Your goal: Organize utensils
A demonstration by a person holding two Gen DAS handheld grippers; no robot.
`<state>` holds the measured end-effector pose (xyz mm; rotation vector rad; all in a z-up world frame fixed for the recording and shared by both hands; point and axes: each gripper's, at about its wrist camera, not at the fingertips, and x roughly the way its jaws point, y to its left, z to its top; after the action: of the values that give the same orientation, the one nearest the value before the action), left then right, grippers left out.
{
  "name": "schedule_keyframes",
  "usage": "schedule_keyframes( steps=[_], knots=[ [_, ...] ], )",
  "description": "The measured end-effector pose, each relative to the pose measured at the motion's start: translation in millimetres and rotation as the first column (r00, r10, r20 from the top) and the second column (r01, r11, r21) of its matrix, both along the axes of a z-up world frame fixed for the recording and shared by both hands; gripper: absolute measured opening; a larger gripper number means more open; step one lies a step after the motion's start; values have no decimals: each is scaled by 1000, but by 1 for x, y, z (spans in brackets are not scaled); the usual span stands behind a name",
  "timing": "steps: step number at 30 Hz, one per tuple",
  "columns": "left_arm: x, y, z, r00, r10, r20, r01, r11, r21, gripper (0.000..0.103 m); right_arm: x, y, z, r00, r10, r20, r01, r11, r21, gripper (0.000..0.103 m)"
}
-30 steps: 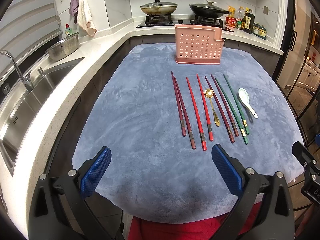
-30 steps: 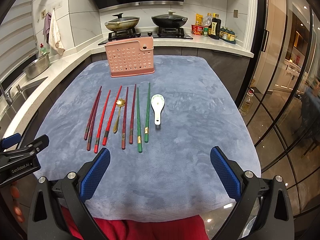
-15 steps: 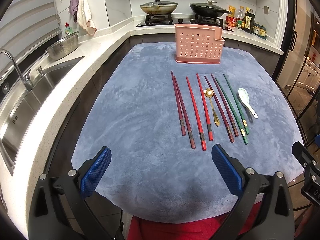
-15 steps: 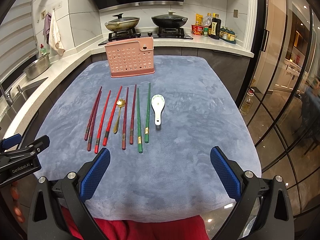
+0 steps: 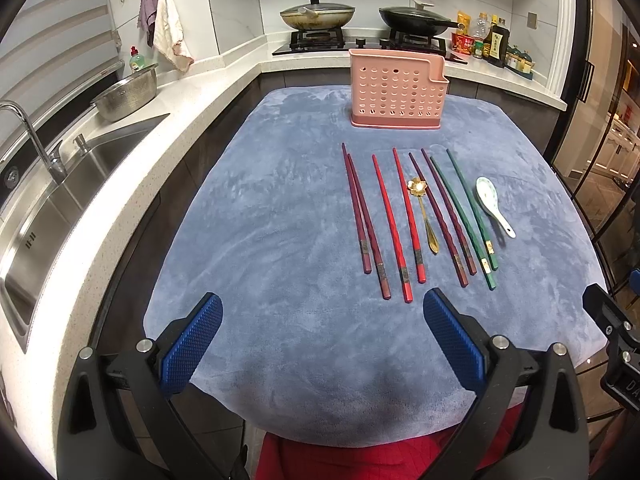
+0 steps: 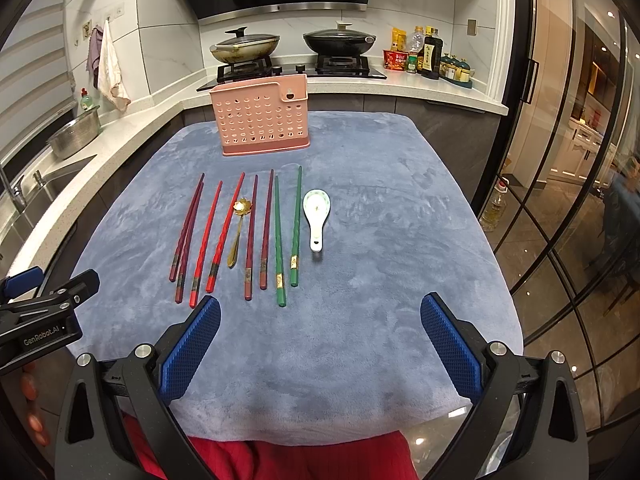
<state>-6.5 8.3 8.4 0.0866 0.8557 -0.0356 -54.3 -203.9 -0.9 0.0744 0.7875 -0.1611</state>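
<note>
A pink perforated utensil holder [image 5: 397,88] [image 6: 262,120] stands upright at the far end of the grey-blue cloth [image 5: 280,240]. In front of it lie side by side dark red chopsticks [image 5: 362,216], bright red chopsticks [image 5: 394,220], a gold spoon [image 5: 424,212] [image 6: 239,228], maroon chopsticks [image 5: 444,216], green chopsticks [image 5: 468,216] [image 6: 286,232] and a white ceramic spoon [image 5: 492,204] [image 6: 317,216]. My left gripper [image 5: 322,344] is open and empty, near the cloth's front edge. My right gripper [image 6: 320,340] is open and empty, also at the front.
A white counter with a steel sink [image 5: 52,208] and a colander bowl [image 5: 126,94] runs along the left. A stove with two lidded pans [image 5: 318,16] and bottles [image 5: 494,40] is behind the holder. Glass doors [image 6: 580,200] stand to the right.
</note>
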Motion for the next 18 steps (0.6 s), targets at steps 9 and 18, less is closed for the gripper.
schedule_keyframes(
  steps=[9, 18],
  knots=[
    [1, 0, 1, 1000, -4, 2, 4, 1000, -3, 96, 0, 1, 0, 1000, 0, 0, 0, 1000, 1, 96],
    [5, 0, 0, 1000, 9, -6, -9, 1000, -25, 96, 2, -1, 0, 1000, -6, -6, 6, 1000, 7, 96]
  ],
)
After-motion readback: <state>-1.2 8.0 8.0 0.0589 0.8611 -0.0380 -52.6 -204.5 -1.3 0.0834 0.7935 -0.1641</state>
